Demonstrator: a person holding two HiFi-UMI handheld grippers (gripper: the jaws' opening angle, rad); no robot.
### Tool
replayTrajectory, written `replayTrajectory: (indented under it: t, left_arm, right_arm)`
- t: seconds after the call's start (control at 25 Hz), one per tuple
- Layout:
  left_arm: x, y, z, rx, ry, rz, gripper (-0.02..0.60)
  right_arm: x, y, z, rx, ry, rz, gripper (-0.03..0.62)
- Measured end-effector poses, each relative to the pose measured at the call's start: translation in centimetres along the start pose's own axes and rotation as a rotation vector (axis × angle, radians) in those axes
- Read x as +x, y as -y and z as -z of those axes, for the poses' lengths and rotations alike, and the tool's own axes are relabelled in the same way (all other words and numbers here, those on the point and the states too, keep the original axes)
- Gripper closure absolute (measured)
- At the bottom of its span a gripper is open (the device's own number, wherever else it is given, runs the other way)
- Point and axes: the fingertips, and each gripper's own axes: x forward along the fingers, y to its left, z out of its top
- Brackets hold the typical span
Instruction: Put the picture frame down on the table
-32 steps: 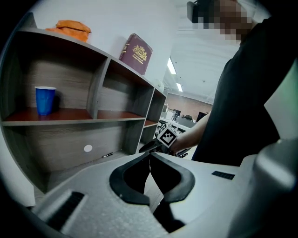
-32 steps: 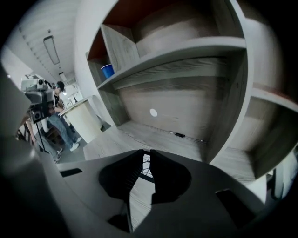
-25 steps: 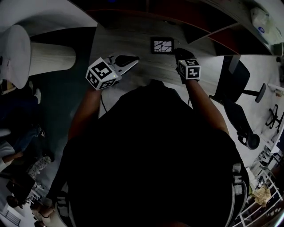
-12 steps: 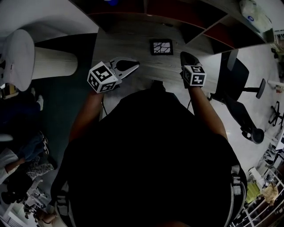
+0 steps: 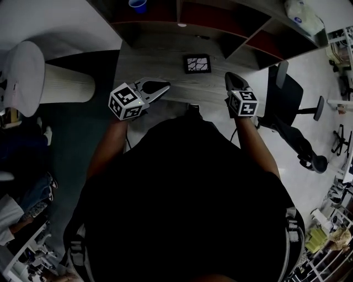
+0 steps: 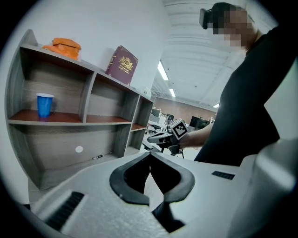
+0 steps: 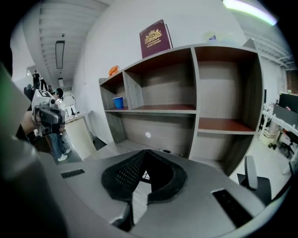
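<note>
The picture frame lies flat and face up on the table, near its far edge, just in front of the shelf unit. Nothing touches it. The left gripper hangs nearer the person and to the frame's left, well apart from it, with its fingers closed tip to tip on nothing. The right gripper is near the frame's right side but clear of it, its fingers likewise pressed together and empty. In the right gripper view, a sliver of the frame's patterned face shows beyond the closed tips. By the look of it the frame is already set down and released, and nothing of the task seems left.
</note>
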Motion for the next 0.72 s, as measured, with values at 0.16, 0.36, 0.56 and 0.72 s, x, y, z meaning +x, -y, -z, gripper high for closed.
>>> replayTrajectory:
  t: [0.16, 0.36, 0.56, 0.72]
  left_arm:
    - [-1.4, -0.1, -0.1, -0.005, 0.02, -0.029, 0.565]
    - [-2.4, 0.5, 0.6, -0.008, 0.025, -0.044, 0.565]
    - [-2.9, 1.6, 1.8, -0.024, 0.027, -0.045, 0.565]
    - [-3.8, 2.0, 2.1, -0.032, 0.037, -0.053, 0.565]
  right_arm:
    - [-1.1, 0.1, -0.8, 0.009, 0.029, 0.015, 0.588]
    - [-2.3, 0.7, -1.2, 0.026, 0.064, 0.044, 0.588]
    - [-3.2, 0.2, -0.6, 0.041, 0.063, 0.054, 0.588]
    - [-3.5, -0.5, -0.1, 0.061, 0.063, 0.048, 0.588]
